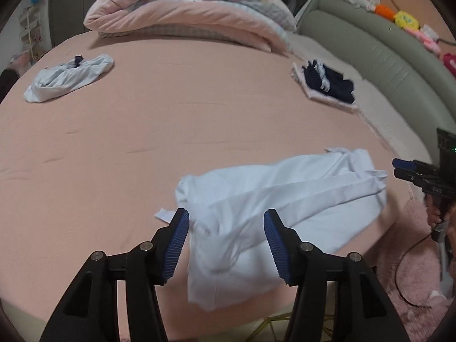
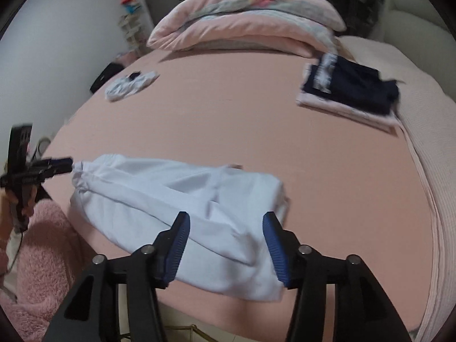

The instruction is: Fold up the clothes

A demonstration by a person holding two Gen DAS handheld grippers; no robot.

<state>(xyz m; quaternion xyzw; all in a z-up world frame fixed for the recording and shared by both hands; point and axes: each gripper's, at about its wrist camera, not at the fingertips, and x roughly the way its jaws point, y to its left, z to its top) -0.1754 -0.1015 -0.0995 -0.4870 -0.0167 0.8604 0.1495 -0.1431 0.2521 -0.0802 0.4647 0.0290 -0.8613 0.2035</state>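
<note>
White garment [image 1: 273, 216] lies half-folded at near edge of bed [image 1: 114, 148]. Left tool [image 1: 226, 245] and right tool [image 2: 226, 246] both spread, holding nothing. Fold seems just laid; next likely regrip ends, fold across.

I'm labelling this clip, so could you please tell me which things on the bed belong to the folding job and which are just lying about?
Part of the job:
- white garment by the bed's near edge
- crumpled pale garment
- folded dark and pink stack
- left gripper, open
- right gripper, open

Lying about:
- pink quilt
- headboard toys
- fluffy pink rug
</note>
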